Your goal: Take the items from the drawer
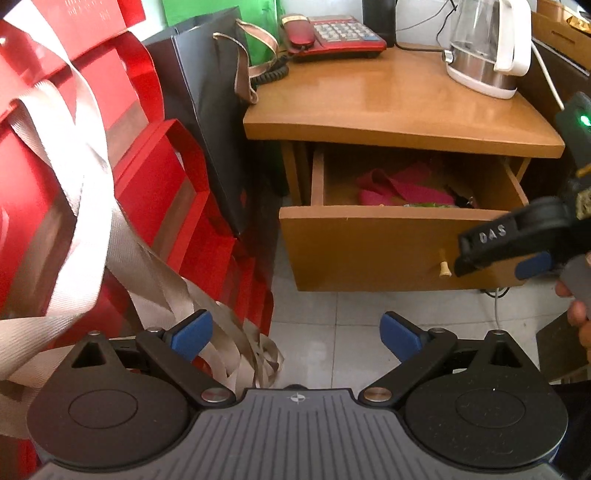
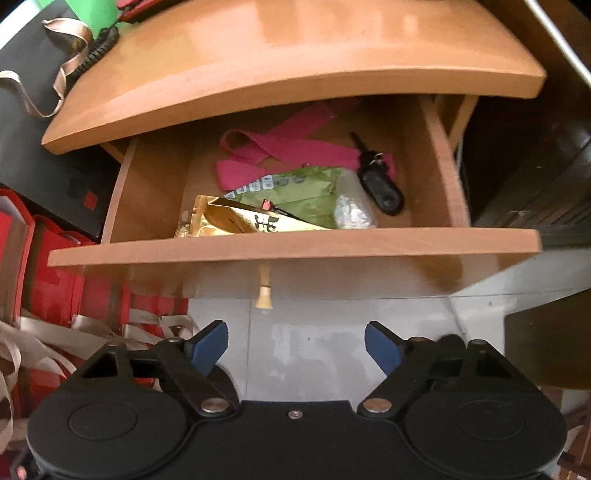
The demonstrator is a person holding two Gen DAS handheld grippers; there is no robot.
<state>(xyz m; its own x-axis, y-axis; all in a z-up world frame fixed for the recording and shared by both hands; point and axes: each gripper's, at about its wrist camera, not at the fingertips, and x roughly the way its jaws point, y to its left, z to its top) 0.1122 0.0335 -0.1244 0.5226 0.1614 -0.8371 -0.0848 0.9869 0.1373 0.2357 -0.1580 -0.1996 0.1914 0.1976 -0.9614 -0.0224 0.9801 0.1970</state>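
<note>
The wooden drawer [image 2: 295,245] of the nightstand stands pulled open. Inside lie a pink strap [image 2: 266,146], a green packet [image 2: 295,192], a gold packet [image 2: 229,219], a crumpled clear wrapper [image 2: 352,212] and a black key fob [image 2: 380,184]. The drawer also shows in the left wrist view [image 1: 369,251], with the pink strap [image 1: 402,184] visible. My right gripper [image 2: 295,347] is open and empty, in front of the drawer and above its small knob [image 2: 264,295]. My left gripper [image 1: 295,334] is open and empty, lower and to the left of the drawer. The right gripper's body [image 1: 517,240] shows at the drawer's right front.
On the nightstand top [image 1: 388,107] stand a red telephone [image 1: 328,35] and a glass kettle [image 1: 487,48]. Red gift bags [image 1: 92,184] with silver ribbons and a black bag [image 1: 210,103] crowd the left. White tiled floor [image 1: 332,332] lies below the drawer.
</note>
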